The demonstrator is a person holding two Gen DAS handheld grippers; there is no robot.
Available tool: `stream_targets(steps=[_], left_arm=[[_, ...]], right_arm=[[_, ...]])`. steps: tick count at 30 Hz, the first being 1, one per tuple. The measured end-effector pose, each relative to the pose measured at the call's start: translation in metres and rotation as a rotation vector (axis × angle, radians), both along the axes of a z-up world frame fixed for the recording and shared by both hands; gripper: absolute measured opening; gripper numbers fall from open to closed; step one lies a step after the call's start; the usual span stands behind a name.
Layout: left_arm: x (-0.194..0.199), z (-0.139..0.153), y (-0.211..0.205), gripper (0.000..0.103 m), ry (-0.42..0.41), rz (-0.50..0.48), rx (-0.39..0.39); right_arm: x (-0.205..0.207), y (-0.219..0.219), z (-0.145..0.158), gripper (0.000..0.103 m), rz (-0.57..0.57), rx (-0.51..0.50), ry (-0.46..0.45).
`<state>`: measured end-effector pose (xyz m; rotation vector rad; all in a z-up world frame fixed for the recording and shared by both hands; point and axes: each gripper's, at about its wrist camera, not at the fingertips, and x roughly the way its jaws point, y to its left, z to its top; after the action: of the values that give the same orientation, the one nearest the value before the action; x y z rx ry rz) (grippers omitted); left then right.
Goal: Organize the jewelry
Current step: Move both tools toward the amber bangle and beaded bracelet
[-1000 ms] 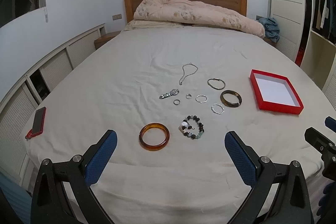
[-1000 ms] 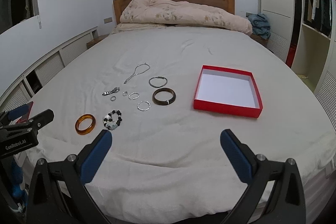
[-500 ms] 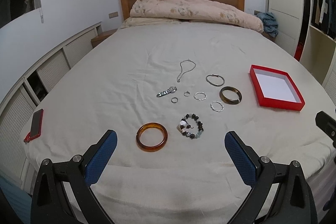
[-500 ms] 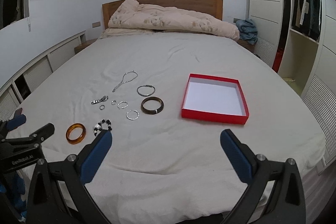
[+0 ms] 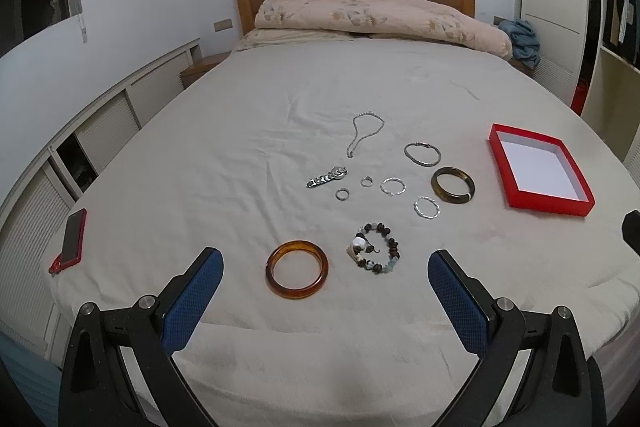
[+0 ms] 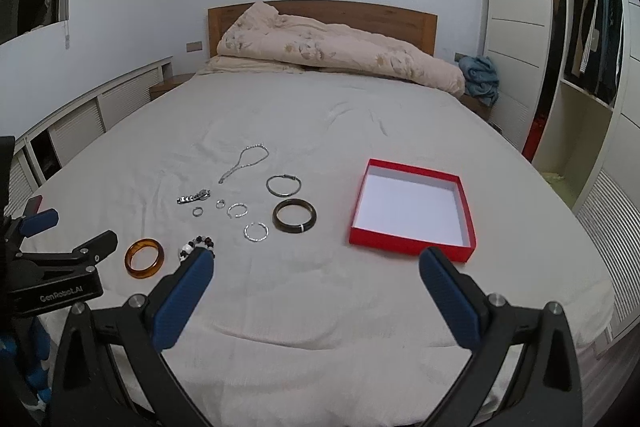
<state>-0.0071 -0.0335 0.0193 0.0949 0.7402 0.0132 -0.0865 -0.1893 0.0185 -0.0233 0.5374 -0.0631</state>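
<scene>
Jewelry lies spread on the bed sheet: an amber bangle (image 5: 297, 270), a beaded bracelet (image 5: 377, 253), a dark bangle (image 5: 453, 184), a silver bangle (image 5: 422, 153), a chain necklace (image 5: 365, 131), a watch-like bracelet (image 5: 327, 177) and several small silver rings (image 5: 393, 186). A red box (image 5: 538, 169) with a white inside stands empty to the right. My left gripper (image 5: 324, 303) is open, just short of the amber bangle. My right gripper (image 6: 316, 297) is open over the near sheet, between the jewelry (image 6: 295, 215) and the red box (image 6: 412, 209).
A red phone (image 5: 73, 235) lies at the bed's left edge. A folded duvet (image 5: 372, 13) is piled at the headboard. Low cabinets run along the left wall, a wardrobe (image 6: 588, 39) stands on the right. The left gripper's body (image 6: 56, 271) shows in the right wrist view.
Both grippers have pulled back and up from the bed, so the jewelry and box look farther away. Nothing on the bed has moved. Both jaws stay open.
</scene>
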Motion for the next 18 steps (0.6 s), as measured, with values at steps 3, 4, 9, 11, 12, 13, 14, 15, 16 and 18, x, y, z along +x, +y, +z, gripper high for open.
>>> stream_targets(steps=[3,4,9,11,12,13,14,15,16,18], left_arm=[[0.002,-0.002,0.0,0.101,-0.014,-0.001,0.005],[0.003,-0.003,0.0,0.101,-0.015,-0.002,0.007],[0.01,-0.007,0.005,0.1,-0.009,0.012,0.0],[0.013,-0.01,0.007,0.1,-0.004,0.016,-0.004],[0.015,-0.011,0.008,0.1,0.001,0.017,-0.004],[0.017,-0.012,0.009,0.1,0.004,0.018,-0.003],[0.018,-0.012,0.01,0.099,0.005,0.017,-0.001],[0.021,-0.014,0.011,0.099,0.007,0.015,0.001],[0.023,-0.015,0.012,0.099,0.009,0.015,0.002],[0.027,-0.018,0.013,0.099,0.016,0.016,0.001]], right_arm=[[0.003,0.0,0.001,0.103,-0.005,-0.006,0.006],[0.004,0.001,0.001,0.103,-0.005,-0.007,0.011],[0.015,0.007,-0.001,0.103,-0.003,-0.04,0.044],[0.02,0.008,-0.003,0.103,0.005,-0.04,0.058],[0.023,0.009,-0.004,0.103,0.008,-0.041,0.065],[0.025,0.011,-0.006,0.103,0.012,-0.044,0.071],[0.027,0.012,-0.008,0.103,0.016,-0.048,0.079],[0.031,0.013,-0.009,0.103,0.021,-0.049,0.087],[0.034,0.013,-0.012,0.103,0.026,-0.048,0.096],[0.041,0.015,-0.017,0.103,0.035,-0.044,0.114]])
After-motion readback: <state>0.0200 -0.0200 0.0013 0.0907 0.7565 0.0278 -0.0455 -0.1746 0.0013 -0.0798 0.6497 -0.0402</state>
